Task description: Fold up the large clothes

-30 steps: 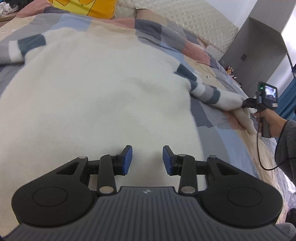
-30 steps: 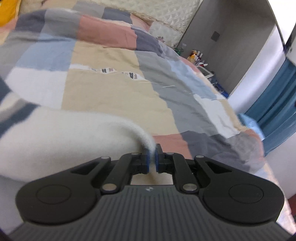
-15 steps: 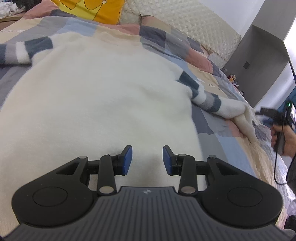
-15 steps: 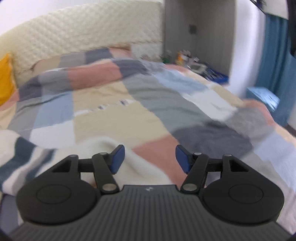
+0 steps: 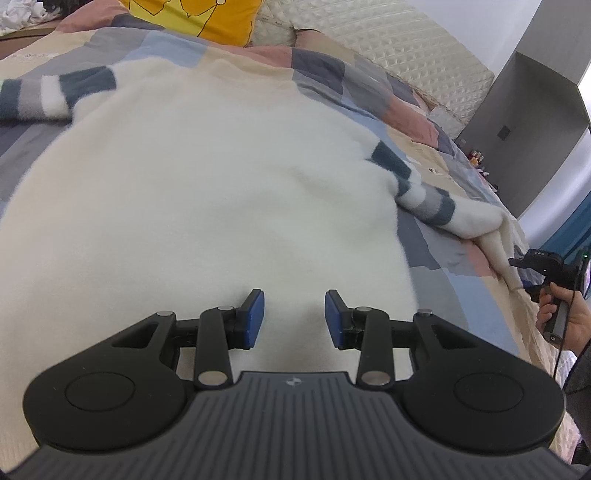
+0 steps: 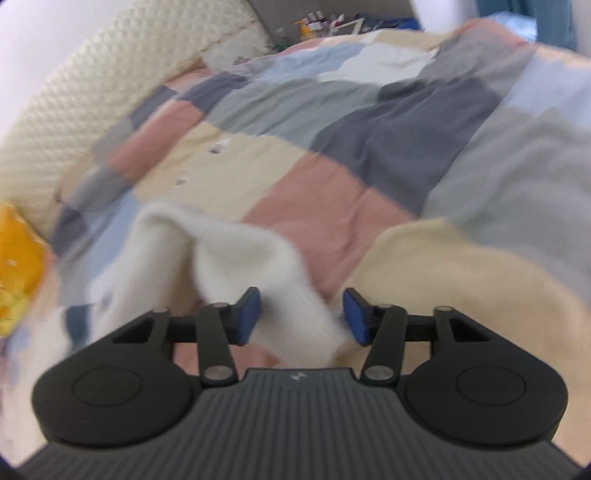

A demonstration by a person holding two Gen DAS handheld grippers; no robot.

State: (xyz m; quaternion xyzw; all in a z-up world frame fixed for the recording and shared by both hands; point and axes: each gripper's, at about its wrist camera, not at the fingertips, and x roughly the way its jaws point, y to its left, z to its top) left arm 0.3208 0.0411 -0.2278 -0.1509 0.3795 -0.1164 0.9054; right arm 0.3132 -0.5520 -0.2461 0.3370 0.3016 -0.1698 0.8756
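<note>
Patchwork bedding covers the bed (image 5: 436, 258) under us. Our left tool (image 5: 294, 317) hovers half-open and empty over the white sweater (image 5: 207, 206). Our right tool (image 6: 301, 315) is closing around the sweater's right cuff (image 6: 295, 317), pads not yet pressing. Farther off we see a yellow pillow (image 5: 207, 16), a quilted headboard (image 5: 399, 48) and a grey cabinet (image 5: 532, 122).

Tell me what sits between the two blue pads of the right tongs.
The white sleeve end of the sweater lies between the closing right tongs, pads not yet pressing it; the right wrist view shows this.
</note>
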